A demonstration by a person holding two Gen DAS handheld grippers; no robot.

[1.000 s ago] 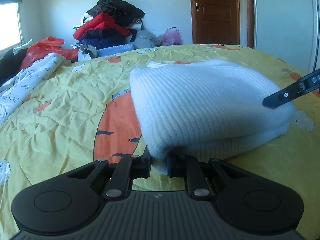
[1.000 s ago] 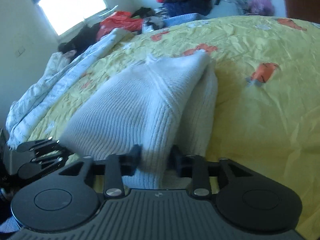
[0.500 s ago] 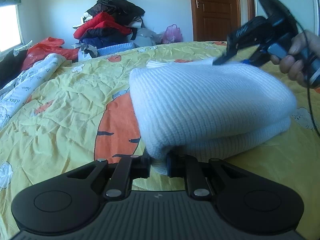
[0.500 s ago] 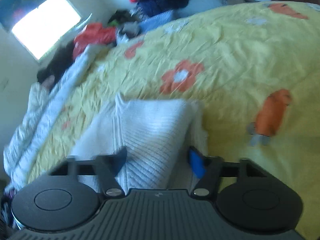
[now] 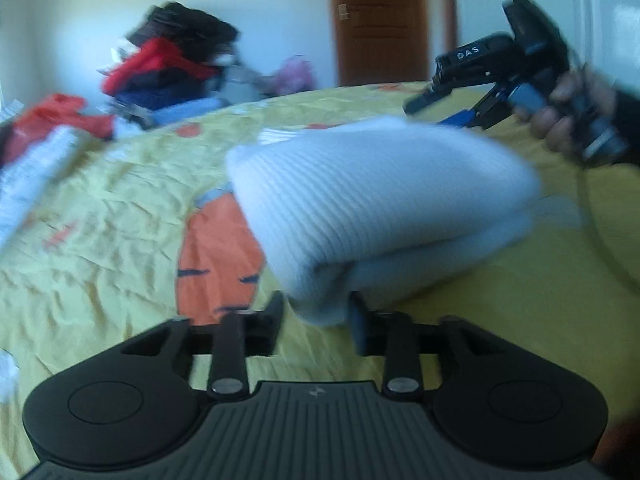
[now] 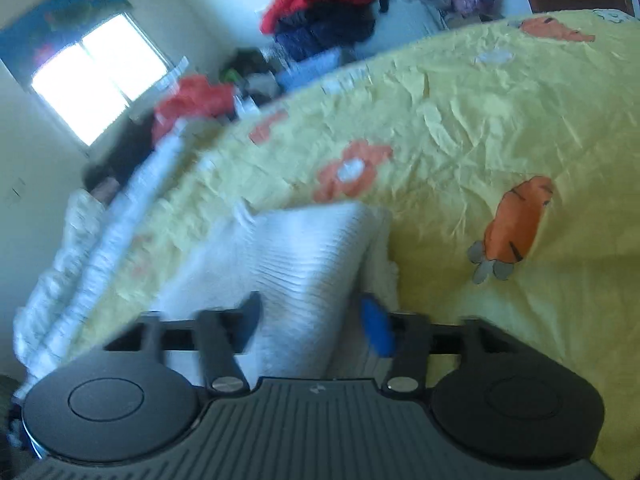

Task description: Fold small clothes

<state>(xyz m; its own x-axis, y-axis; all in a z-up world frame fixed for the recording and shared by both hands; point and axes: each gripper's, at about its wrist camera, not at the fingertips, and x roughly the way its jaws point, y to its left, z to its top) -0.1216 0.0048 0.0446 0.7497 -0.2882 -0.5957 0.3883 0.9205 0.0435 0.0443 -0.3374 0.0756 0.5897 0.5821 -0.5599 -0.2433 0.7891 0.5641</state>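
Both views are smeared with motion blur, so fine detail is hard to make out. A folded white knit garment [image 5: 372, 208] lies on the yellow bed sheet [image 5: 100, 240] with orange carrot prints. In the left wrist view the near corner of its fold sits between the fingers of the left claw [image 5: 316, 312], whose jaws are opening; the pads look just clear of the cloth, though blur makes contact hard to judge. Only this view shows the right claw [image 5: 436, 108] from outside, held by a hand [image 5: 568, 120] at the far right above the garment's far edge, jaws spread. The right wrist view shows the garment [image 6: 296, 264] partly hidden behind that claw [image 6: 316, 316], jaws opening and released. A clothes pile [image 6: 320, 4] lies far off, cut by the frame.
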